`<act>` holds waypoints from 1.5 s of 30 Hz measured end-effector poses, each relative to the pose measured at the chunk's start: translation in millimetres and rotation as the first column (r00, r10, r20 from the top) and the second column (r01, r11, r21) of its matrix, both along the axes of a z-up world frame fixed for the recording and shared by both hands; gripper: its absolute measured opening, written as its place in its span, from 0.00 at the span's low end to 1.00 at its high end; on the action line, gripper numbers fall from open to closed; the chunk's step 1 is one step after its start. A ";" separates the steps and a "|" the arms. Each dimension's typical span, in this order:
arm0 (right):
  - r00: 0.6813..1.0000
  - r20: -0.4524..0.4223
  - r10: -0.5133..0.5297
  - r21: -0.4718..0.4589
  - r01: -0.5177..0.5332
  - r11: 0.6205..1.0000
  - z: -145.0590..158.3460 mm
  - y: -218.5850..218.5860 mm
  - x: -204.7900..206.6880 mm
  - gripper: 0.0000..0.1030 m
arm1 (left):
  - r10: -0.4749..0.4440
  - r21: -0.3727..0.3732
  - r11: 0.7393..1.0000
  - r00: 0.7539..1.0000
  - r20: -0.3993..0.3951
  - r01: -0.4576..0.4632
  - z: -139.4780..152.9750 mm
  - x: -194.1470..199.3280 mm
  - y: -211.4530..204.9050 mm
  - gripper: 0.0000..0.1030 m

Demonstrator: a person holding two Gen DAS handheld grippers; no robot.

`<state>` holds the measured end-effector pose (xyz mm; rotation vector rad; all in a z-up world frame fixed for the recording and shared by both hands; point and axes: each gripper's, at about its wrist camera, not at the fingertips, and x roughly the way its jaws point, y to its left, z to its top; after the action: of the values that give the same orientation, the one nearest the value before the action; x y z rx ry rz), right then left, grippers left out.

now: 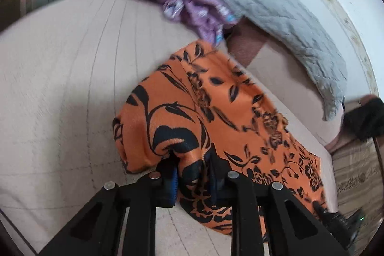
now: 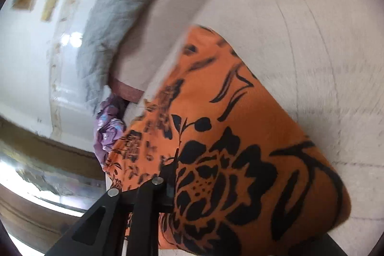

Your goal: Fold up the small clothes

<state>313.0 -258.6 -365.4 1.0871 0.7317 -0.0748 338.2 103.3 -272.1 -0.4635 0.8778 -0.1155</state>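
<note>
Nearby: purple garment [image 1: 182, 4], grey quilt [image 1: 288, 25].

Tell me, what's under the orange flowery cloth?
The orange cloth lies on the pale bed cover, which shows all round it. Whatever sits directly beneath the cloth is covered, so it cannot be seen.

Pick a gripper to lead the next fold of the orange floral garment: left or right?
Left, marginally. The left gripper visibly pinches the orange floral garment, its length laid out ahead. The right gripper is half hidden under cloth.
</note>
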 end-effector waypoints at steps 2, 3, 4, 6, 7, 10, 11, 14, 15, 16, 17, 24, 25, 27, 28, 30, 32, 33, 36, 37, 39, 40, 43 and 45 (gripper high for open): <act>1.000 0.027 -0.008 -0.017 0.009 1.000 15.8 0.6 -16.6 0.19 | -0.016 -0.007 1.000 0.999 0.031 0.016 15.7 -13.9 2.6 0.20; 0.999 0.035 -0.009 -0.028 0.010 1.000 24.0 1.5 -29.1 0.19 | -0.025 -0.011 1.000 0.999 0.044 0.025 22.4 -23.1 4.7 0.20; 1.000 0.029 -0.003 -0.041 0.004 0.999 32.7 3.3 -44.7 0.19 | -0.036 -0.006 0.999 0.998 0.051 0.036 26.8 -35.2 7.0 0.20; 1.000 0.015 0.021 -0.050 -0.020 0.999 42.0 6.6 -67.4 0.19 | -0.066 0.041 0.997 0.998 0.023 0.065 31.5 -64.3 9.8 0.21; 0.999 0.003 0.038 -0.061 -0.038 0.997 44.4 9.4 -83.9 0.19 | -0.081 0.070 0.994 0.997 0.002 0.081 29.9 -78.1 11.0 0.21; 0.988 -0.113 0.105 -0.092 -0.115 0.989 31.0 18.0 -122.8 0.20 | -0.141 0.236 0.959 0.987 -0.077 0.156 9.6 -120.2 5.5 0.31; 0.980 -0.163 0.115 -0.052 -0.125 0.991 22.3 18.9 -125.4 0.23 | -0.154 0.266 0.948 0.983 -0.102 0.176 4.4 -128.0 4.4 0.31; 0.974 -0.197 0.113 0.034 -0.108 0.994 4.4 8.5 -130.1 0.28 | -0.142 0.359 0.919 0.986 -0.085 0.163 7.9 -147.7 5.0 0.38; 0.974 -0.196 0.113 0.033 -0.109 0.993 3.4 6.4 -129.0 0.28 | -0.141 0.381 0.912 0.988 -0.056 0.152 15.5 -151.8 5.2 0.41; 0.974 -0.195 0.119 0.028 -0.115 0.993 2.8 5.3 -129.7 0.31 | -0.136 0.413 0.901 0.991 -0.017 0.131 25.6 -156.9 4.9 0.46; 0.971 -0.205 0.124 0.020 -0.122 0.992 1.6 6.4 -131.2 0.39 | -0.128 0.437 0.893 0.992 0.011 0.110 32.9 -161.5 4.7 0.59; 0.985 -0.152 0.085 0.131 -0.065 0.989 -9.2 -10.5 -141.9 0.52 | -0.138 0.484 0.872 0.984 0.109 0.068 61.9 -141.9 4.0 0.72; 0.987 -0.142 0.077 0.134 -0.058 0.989 -11.2 -10.2 -141.9 0.52 | -0.136 0.499 0.863 0.988 0.070 0.083 54.2 -128.8 3.3 0.72; 0.989 -0.133 0.071 0.096 -0.058 0.994 -8.4 -8.3 -139.5 0.48 | -0.132 0.540 0.828 0.988 -0.075 0.152 23.1 -93.7 -1.5 0.72; 0.988 -0.133 0.074 0.070 -0.065 0.995 -5.9 -6.6 -137.5 0.38 | -0.146 0.533 0.819 0.975 -0.166 0.214 4.4 -78.9 -2.6 0.72; 0.987 -0.132 0.087 -0.002 -0.088 0.996 3.3 1.1 -133.8 0.28 | -0.158 0.467 0.843 0.954 -0.256 0.265 -21.8 -61.8 4.3 0.75; 0.987 -0.127 0.101 -0.108 -0.115 0.987 19.9 12.1 -130.3 0.24 | -0.158 0.413 0.875 0.955 -0.250 0.253 -15.6 -56.3 12.6 0.74; 0.987 -0.115 0.111 -0.150 -0.127 0.980 31.5 16.4 -130.5 0.24 | -0.178 0.385 0.884 0.952 -0.247 0.265 -11.6 -53.1 16.3 0.74; 0.988 -0.061 0.145 -0.228 -0.155 0.961 69.7 35.0 -123.5 0.22 | -0.164 0.379 0.898 0.969 -0.184 0.224 4.1 -42.7 34.7 0.74; 0.986 -0.048 0.161 -0.246 -0.168 0.955 82.0 43.0 -120.0 0.22 | -0.148 0.387 0.900 0.975 -0.166 0.203 8.5 -37.1 42.1 0.74; 0.977 -0.031 0.213 -0.288 -0.212 0.934 109.5 67.8 -109.5 0.22 | -0.090 0.412 0.901 0.987 -0.134 0.138 15.1 -26.3 62.6 0.74; 0.971 -0.027 0.236 -0.309 -0.233 0.922 120.3 81.8 -104.0 0.22 | -0.045 0.434 0.896 0.992 -0.120 0.094 16.7 -22.2 73.8 0.74; 0.949 -0.012 0.314 -0.337 -0.300 0.892 146.9 138.7 -83.3 0.23 | 0.049 0.448 0.894 0.992 -0.120 0.010 13.0 -15.3 104.2 0.74; 0.936 -0.008 0.353 -0.326 -0.336 0.883 150.5 176.2 -69.0 0.23 | 0.076 0.429 0.903 0.991 -0.113 -0.020 12.6 -15.5 121.7 0.74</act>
<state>244.0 -82.4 -215.0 0.6306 0.8243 0.1350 322.7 224.9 -259.6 -0.0792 0.9848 0.1545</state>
